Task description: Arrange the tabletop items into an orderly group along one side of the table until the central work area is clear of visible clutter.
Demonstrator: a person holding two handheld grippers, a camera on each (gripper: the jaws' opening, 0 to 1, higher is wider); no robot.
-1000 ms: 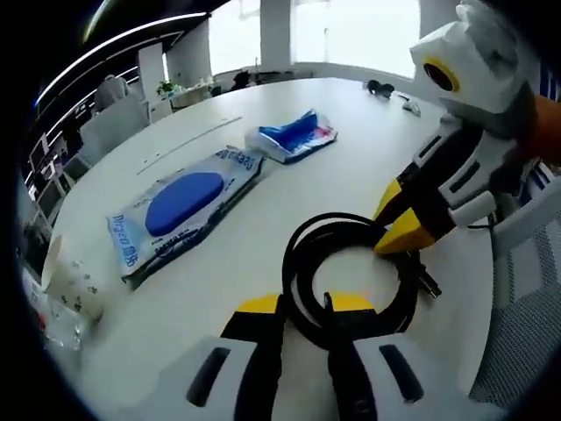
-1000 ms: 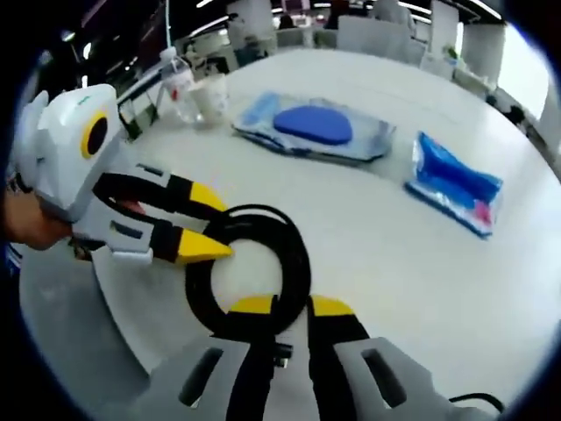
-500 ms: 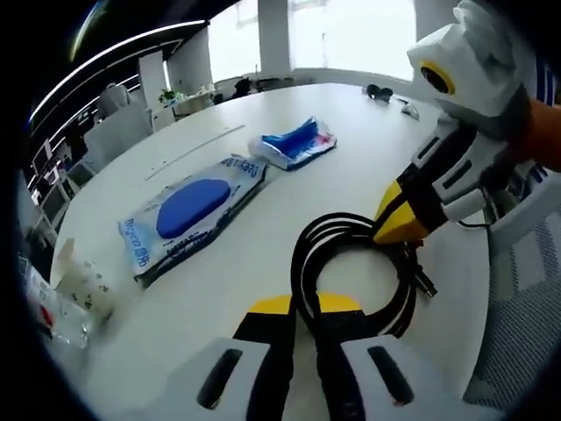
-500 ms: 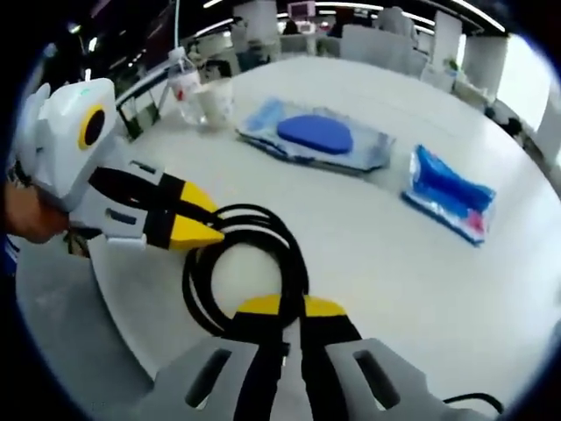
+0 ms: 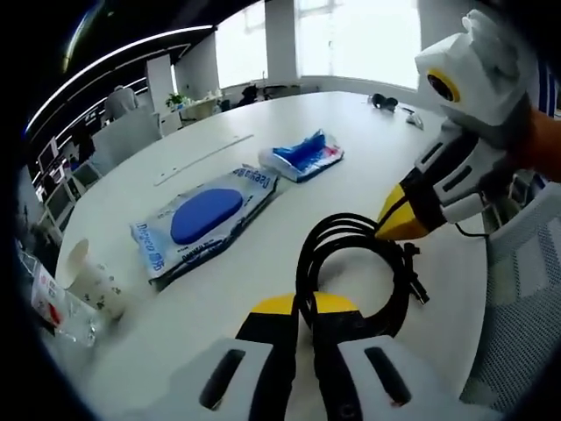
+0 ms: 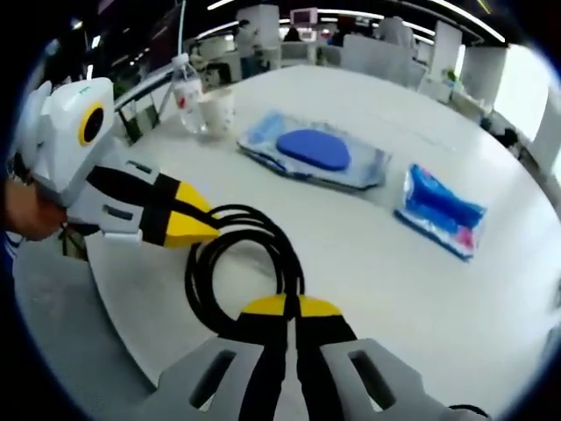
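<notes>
Roughly: white table (image 5: 263, 272) is carrying a wipes pack (image 5: 203, 221) and blue pouch (image 5: 302, 153) mid-surface, cup (image 5: 88, 279) at the edge. Coiled black cable (image 5: 351, 263) is sitting near the person's side; left gripper (image 5: 296, 309) and right gripper (image 6: 285, 309) are both clenching opposite sides of the coil, likely keeping the loops together.

Two packets (image 5: 204, 219) (image 5: 302, 154) — one cable (image 5: 355, 272), cup (image 5: 88, 279), bottle (image 6: 185, 92)

White table (image 5: 263, 281) bears packets (image 5: 203, 219), cable (image 5: 351, 263), cup (image 5: 92, 282).
</notes>
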